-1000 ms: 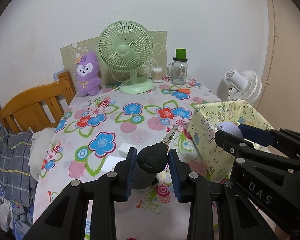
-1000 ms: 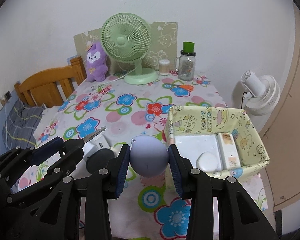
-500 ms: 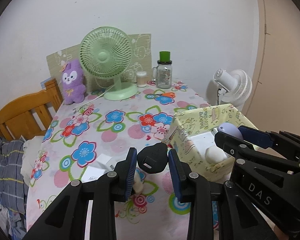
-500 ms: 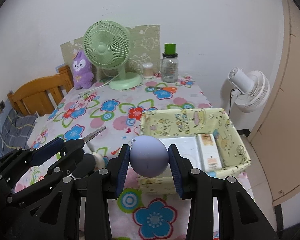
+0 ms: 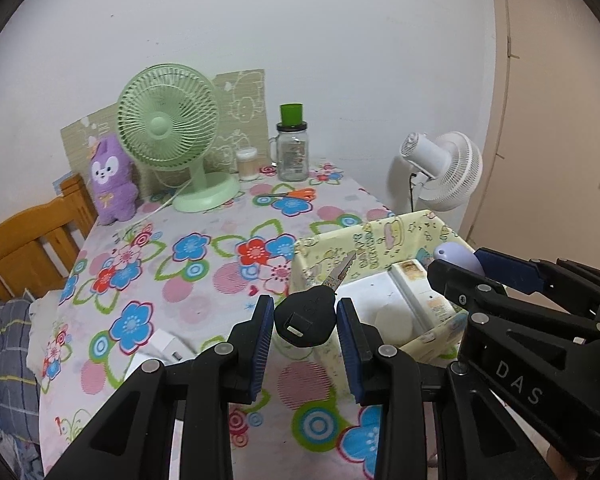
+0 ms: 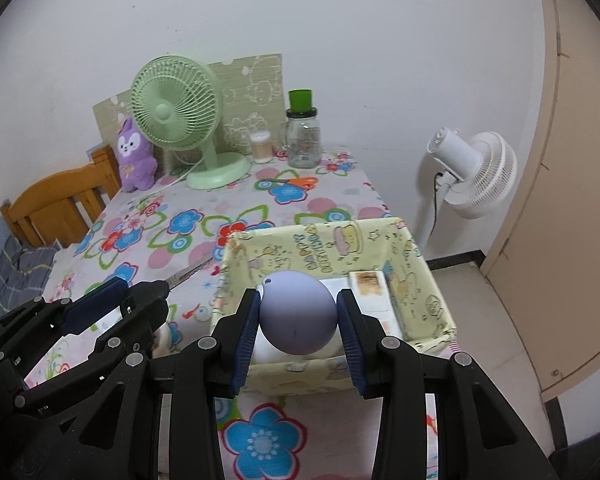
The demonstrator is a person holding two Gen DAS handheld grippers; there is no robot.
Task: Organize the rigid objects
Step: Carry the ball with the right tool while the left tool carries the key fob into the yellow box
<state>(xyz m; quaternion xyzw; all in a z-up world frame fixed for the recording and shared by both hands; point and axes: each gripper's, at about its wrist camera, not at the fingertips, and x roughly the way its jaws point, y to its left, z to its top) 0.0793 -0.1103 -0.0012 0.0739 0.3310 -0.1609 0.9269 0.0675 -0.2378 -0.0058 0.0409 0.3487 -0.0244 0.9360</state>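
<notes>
Both claws have drifted toward the yellow fabric box. Left claw pinches a black-headed key at its near-left corner; right claw clamps a smooth lilac ball above its floor.

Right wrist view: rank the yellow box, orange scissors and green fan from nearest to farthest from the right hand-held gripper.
1. Yellow box: right under the right hand-held gripper, at the table's near right edge.
2. Orange scissors: mid-table, beyond the box.
3. Green fan: far back left, by the wall.
</notes>
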